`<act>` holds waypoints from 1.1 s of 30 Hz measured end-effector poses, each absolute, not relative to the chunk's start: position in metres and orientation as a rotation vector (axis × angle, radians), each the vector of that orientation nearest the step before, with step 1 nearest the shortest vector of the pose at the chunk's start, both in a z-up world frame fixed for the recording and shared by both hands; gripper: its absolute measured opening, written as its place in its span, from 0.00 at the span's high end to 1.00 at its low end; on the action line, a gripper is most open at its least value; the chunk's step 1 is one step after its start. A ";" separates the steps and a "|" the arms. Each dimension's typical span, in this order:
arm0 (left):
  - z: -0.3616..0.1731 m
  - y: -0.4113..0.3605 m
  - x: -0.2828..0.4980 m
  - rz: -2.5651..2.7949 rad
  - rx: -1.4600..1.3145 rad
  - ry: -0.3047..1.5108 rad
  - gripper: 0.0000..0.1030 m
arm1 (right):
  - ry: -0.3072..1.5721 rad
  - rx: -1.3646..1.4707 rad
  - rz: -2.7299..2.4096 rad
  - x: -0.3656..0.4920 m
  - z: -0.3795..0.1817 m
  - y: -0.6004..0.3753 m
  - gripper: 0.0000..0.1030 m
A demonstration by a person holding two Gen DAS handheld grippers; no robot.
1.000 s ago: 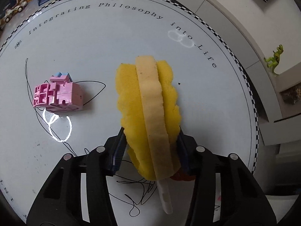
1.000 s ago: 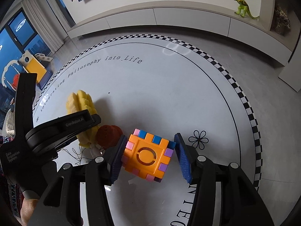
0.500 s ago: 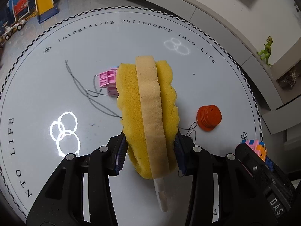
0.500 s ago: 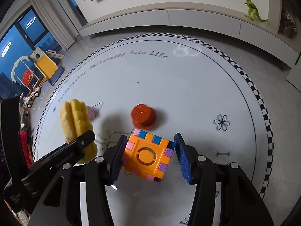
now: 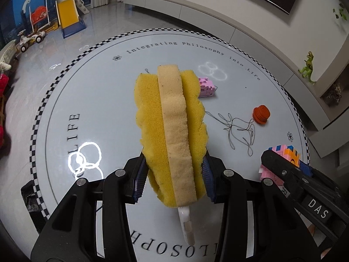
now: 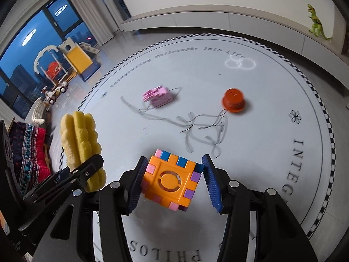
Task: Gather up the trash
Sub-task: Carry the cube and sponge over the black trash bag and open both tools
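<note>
My left gripper (image 5: 173, 182) is shut on a yellow sponge brush (image 5: 172, 128) with a white handle, held above the round white table (image 5: 65, 113). It also shows in the right wrist view (image 6: 81, 146). My right gripper (image 6: 172, 184) is shut on an orange block cube (image 6: 171, 180) with pink, blue and purple studs, also held above the table. On the table lie a pink block (image 6: 157, 97), an orange spool (image 6: 233, 100) and loose black thread (image 6: 196, 128).
A green dinosaur toy (image 6: 316, 23) stands on the low white ledge behind the table. A toy slide (image 5: 67, 19) and toy car (image 5: 30, 39) are on the floor at the far left. A patterned cushion (image 6: 30, 150) is at the left.
Both grippers have risen and pulled back from the table with their objects. More of the table and room shows now, and the pink block, spool and thread appear farther away.
</note>
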State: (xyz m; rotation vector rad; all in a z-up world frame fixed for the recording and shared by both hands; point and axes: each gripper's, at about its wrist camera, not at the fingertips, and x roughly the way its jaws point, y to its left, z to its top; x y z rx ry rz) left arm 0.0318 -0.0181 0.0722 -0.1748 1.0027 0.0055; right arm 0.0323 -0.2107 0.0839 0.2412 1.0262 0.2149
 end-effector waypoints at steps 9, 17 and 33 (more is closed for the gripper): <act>0.075 0.048 -0.044 0.089 -0.171 0.935 0.57 | 1.045 0.181 0.371 -0.021 0.074 -0.136 0.48; 0.060 0.112 -0.104 0.208 -0.183 0.925 0.57 | 1.076 0.076 0.553 -0.073 0.062 -0.053 0.48; 0.002 0.241 -0.206 0.532 -0.238 1.020 0.46 | 1.155 -0.208 0.906 -0.177 0.022 0.103 0.47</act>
